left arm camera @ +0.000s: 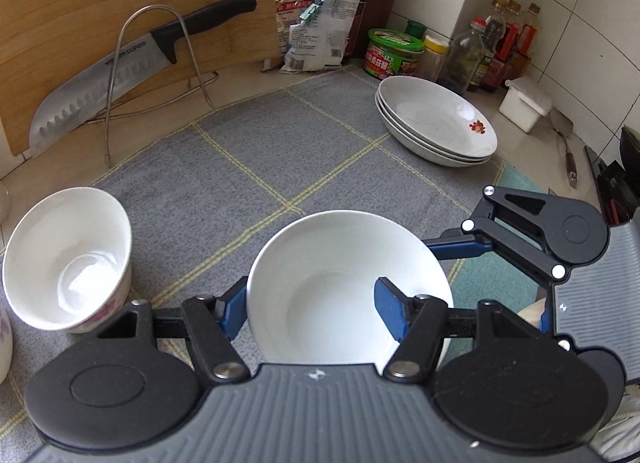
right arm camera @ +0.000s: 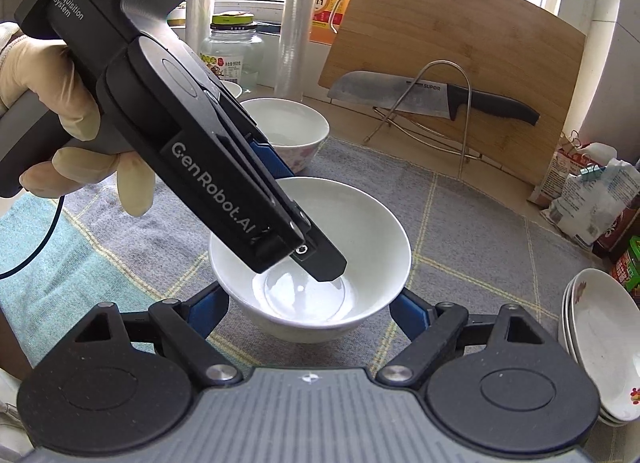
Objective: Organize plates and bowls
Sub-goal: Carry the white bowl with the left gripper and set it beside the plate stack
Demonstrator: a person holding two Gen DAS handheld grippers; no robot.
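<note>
The left gripper [left arm camera: 312, 311], marked "GenRobot.AI", pinches the white bowl's [right arm camera: 320, 223] rim; right gripper [right arm camera: 310, 313] spread apart; "SUPOR" knife [right arm camera: 420, 93] at one o'clock.

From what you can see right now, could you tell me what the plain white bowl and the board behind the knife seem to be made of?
The plain white bowl looks like glazed ceramic or porcelain: smooth, with glossy highlights in its base. The board looks like bamboo or wood: tan, matte, with straight grain lines.
</note>
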